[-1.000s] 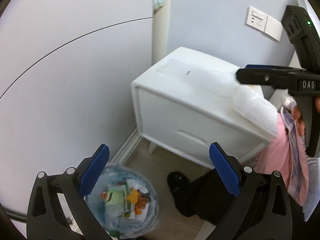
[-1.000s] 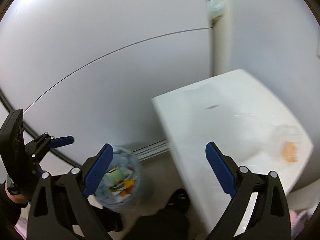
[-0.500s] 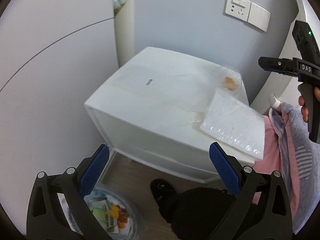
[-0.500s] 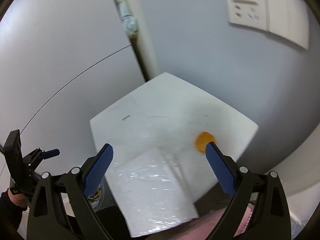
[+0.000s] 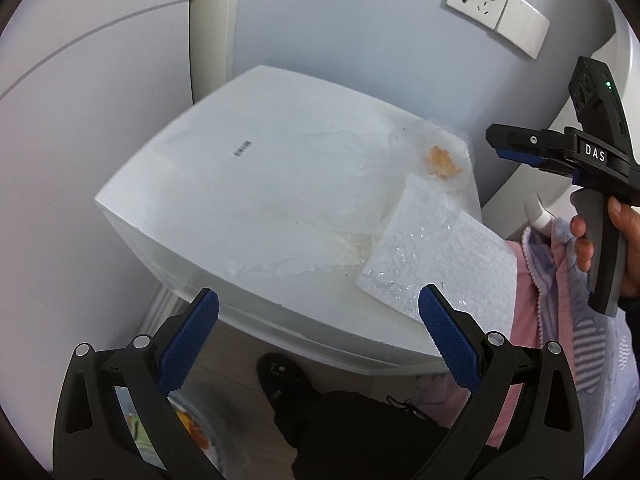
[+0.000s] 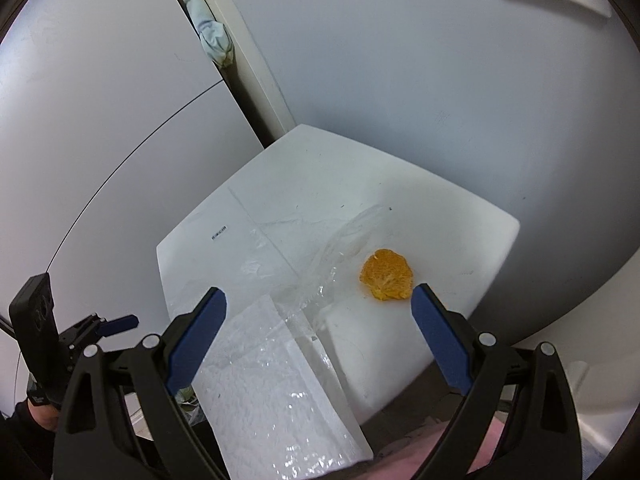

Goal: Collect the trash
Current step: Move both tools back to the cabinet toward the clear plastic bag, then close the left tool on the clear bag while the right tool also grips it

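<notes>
A white bedside cabinet was seen against a grey wall, its top serving as the surface on which the trash lay. A sheet of bubble wrap was laid at the near right corner of that surface, partly overhanging the edge. Beside it, crumpled clear plastic film was spread across the middle, and a small orange peel was found near the far right corner, just beside the film. A lined trash bin was glimpsed on the floor below the cabinet, with colourful scraps inside, mostly hidden behind the left tongs. Both the left tongs and the right tongs were held wide open above the surface, and nothing was gripped by either.
</notes>
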Demonstrator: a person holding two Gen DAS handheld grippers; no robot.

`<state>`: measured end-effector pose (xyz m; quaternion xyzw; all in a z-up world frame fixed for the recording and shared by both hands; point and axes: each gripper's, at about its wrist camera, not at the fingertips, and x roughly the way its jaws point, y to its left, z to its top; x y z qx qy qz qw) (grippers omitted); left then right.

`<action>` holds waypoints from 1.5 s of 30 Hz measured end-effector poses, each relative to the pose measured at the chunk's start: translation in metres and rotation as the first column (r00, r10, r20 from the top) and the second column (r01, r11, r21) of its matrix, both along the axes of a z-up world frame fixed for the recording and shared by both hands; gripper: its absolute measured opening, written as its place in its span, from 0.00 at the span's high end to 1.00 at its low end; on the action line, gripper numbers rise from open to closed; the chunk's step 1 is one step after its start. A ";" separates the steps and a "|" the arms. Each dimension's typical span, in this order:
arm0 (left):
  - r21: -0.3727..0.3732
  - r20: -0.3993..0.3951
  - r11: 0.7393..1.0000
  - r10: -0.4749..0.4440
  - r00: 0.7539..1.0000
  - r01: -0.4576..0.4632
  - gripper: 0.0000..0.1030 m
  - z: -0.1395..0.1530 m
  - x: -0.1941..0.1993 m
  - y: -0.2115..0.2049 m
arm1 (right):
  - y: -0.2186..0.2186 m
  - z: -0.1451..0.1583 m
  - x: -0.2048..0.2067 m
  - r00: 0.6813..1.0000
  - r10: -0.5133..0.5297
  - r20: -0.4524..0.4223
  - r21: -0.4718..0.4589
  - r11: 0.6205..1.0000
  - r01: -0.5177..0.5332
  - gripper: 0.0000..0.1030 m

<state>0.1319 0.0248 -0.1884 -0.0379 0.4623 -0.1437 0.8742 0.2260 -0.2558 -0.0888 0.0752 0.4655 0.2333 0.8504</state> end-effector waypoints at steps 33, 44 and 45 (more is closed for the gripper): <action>-0.077 -0.053 0.994 0.068 0.996 -0.072 0.06 -0.026 0.052 0.028 | 0.033 -0.033 0.019 0.996 0.081 -0.035 0.027 0.996 -0.080 0.30; -0.046 -0.041 0.999 0.002 0.999 -0.004 0.06 -0.028 0.057 0.010 | 0.031 -0.034 0.022 0.996 0.083 -0.041 0.029 0.996 -0.082 0.45; -0.047 -0.039 0.999 0.000 0.999 -0.002 0.06 -0.028 0.057 0.009 | 0.031 -0.034 0.022 0.996 0.083 -0.043 0.028 0.996 -0.082 0.46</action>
